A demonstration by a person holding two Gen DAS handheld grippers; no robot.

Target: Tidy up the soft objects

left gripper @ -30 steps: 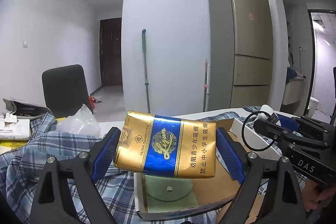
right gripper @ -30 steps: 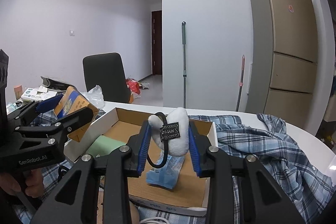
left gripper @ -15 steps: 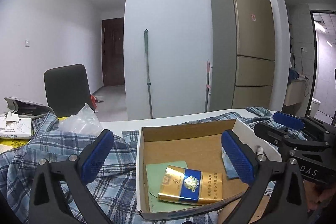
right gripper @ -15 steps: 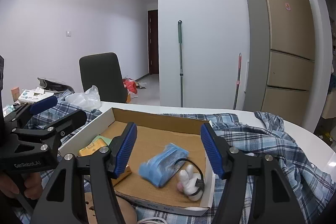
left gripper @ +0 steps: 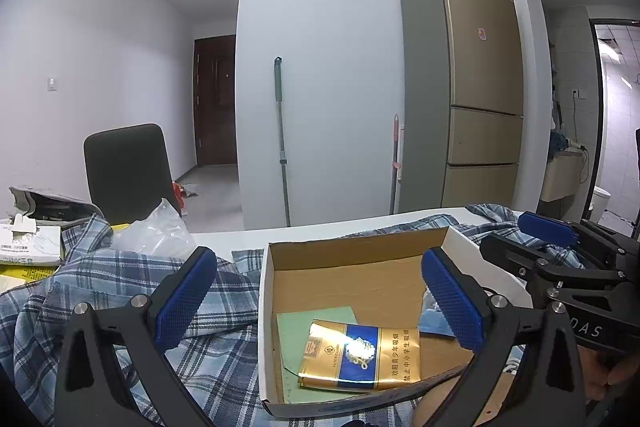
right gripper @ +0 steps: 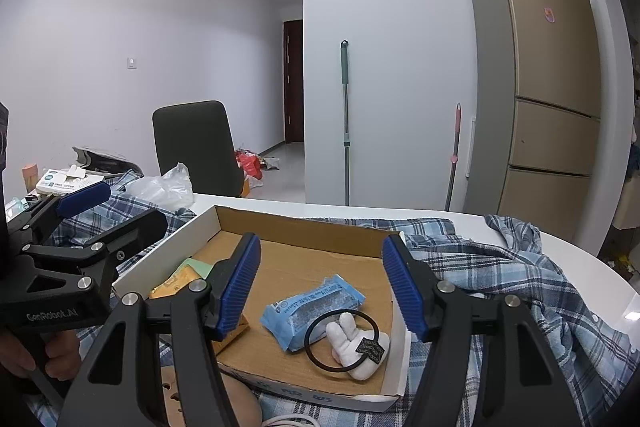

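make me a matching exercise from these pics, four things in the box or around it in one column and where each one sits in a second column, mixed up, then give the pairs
Things:
1. gold and blue cigarette pack
2. white plush hair tie
3. blue tissue packet
4. plaid shirt

Places:
A. spread on the table, outside and under the cardboard box
B. in the box, partly on a green sheet
C. in the box's near right corner, its black loop overlapping the blue packet
D. mid-box, just left of the plush

Pairs: 1-B, 2-C, 3-D, 4-A

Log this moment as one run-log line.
left gripper: open, empty | right gripper: open, empty | box: cigarette pack, tissue pack, plush hair tie
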